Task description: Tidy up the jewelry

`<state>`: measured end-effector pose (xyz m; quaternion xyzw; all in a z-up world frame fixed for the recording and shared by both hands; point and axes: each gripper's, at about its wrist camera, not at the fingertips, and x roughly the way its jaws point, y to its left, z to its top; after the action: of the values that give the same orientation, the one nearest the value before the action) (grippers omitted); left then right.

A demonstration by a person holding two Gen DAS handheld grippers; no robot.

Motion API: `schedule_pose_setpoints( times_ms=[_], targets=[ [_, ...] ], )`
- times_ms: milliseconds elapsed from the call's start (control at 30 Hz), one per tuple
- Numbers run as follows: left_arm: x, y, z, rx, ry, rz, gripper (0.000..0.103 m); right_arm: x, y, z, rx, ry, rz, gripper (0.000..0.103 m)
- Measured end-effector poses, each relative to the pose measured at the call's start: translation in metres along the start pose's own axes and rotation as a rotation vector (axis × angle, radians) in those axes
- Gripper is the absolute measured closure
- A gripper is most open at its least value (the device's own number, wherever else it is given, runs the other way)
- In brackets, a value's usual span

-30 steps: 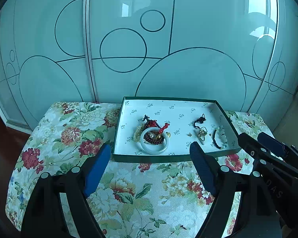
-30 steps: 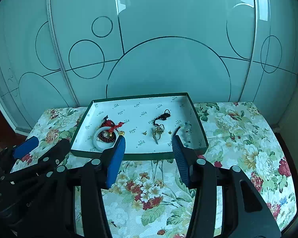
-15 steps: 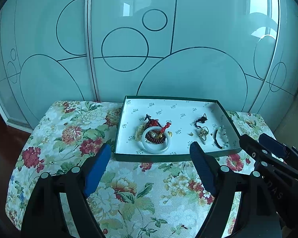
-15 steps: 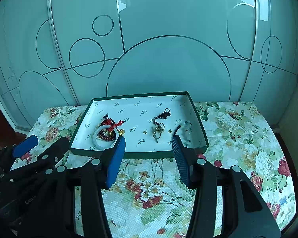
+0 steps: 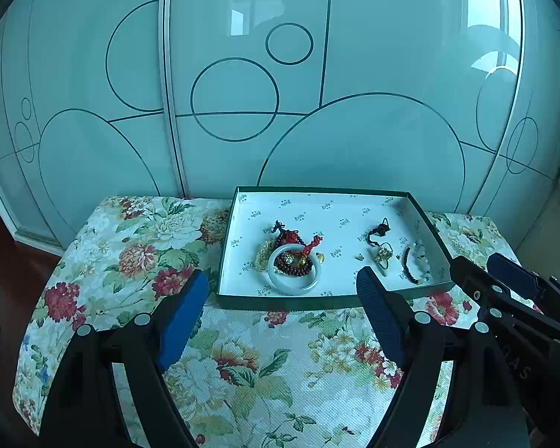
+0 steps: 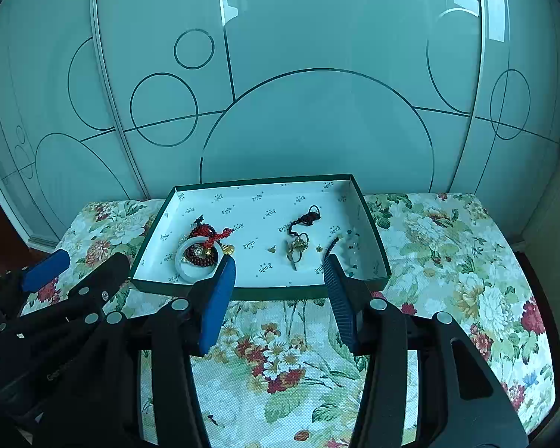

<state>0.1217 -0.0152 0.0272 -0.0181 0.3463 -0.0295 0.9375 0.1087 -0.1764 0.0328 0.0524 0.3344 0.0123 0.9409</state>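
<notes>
Both tools hover short of the green tray on the floral desk: left tool wide open, right tool half open, both empty. Jewelry lies inside the tray, with the white bangle ringing tangled red cord and beads. Risk: lifting the bangle could drag the snagged strands out with it.

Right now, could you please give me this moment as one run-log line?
left hand-held gripper: open, empty | right hand-held gripper: open, empty | jewelry: in green tray | white bangle: untouched

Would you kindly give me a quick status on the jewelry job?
Left gripper and right gripper both open, empty, short of the tray. Jewelry heaped around the white bangle. Nothing in the way.
</notes>
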Motion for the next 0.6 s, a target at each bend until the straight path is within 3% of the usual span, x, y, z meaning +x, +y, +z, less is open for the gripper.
schedule_pose_setpoints(
  times_ms=[600],
  targets=[
    [-0.0039, -0.0046, 0.0003, 0.036, -0.032, 0.029, 0.017, -0.0014, -0.0038, -0.0027, 0.000, 0.003, -0.001, 0.053]
  ],
)
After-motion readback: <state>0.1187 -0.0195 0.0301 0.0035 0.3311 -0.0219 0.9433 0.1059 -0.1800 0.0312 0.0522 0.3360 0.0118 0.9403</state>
